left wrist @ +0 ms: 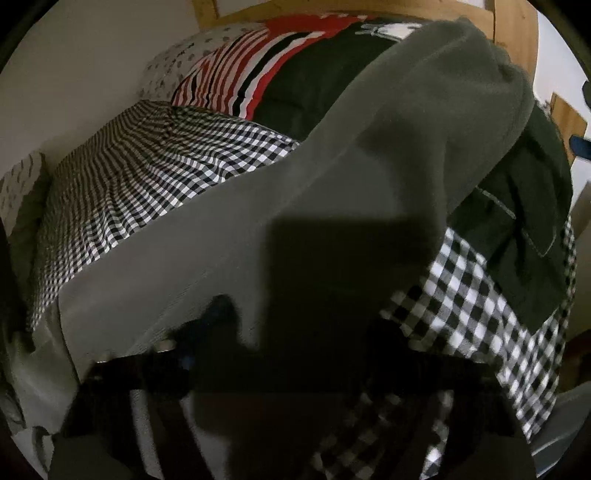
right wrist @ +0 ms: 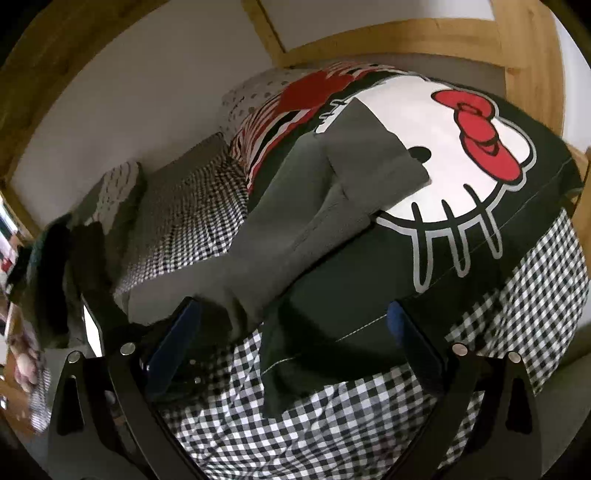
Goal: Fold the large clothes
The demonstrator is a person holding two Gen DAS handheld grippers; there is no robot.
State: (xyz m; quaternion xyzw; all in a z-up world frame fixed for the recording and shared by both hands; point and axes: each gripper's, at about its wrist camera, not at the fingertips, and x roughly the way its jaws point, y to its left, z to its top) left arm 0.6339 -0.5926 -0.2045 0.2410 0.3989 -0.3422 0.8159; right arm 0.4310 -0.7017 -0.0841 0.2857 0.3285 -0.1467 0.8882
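Left wrist view: a large grey-green garment (left wrist: 369, 177) fills the centre of the frame, running from lower left up to the upper right, where its edge folds over near the wooden bed frame (left wrist: 517, 33). It lies on a black-and-white checked bedsheet (left wrist: 155, 173), visible at left centre and again at lower right. The left gripper (left wrist: 280, 343) sits in deep shadow along the bottom edge; one dark finger (left wrist: 218, 310) with a hint of blue padding shows at lower centre-left, lying against the garment's fabric, the other is lost in shadow. Whether the fingers clamp the cloth, cannot tell. Right wrist view: the right gripper (right wrist: 291, 332) occupies the bottom of the frame, fingers spread wide apart, blue pads (right wrist: 181, 332) visible at lower left and lower right. Nothing pinched; the narrow lower end of the garment (right wrist: 295, 206) hangs down into the gap near the left finger, contact unclear. From there the garment stretches up to the frame centre, its upper end overlapping a black blanket (right wrist: 369, 266) with a white cat face and red bow. A red-striped cloth (right wrist: 280, 118) and a dotted pillow (right wrist: 255, 92) lie in the upper centre. Blurred clutter at far left.
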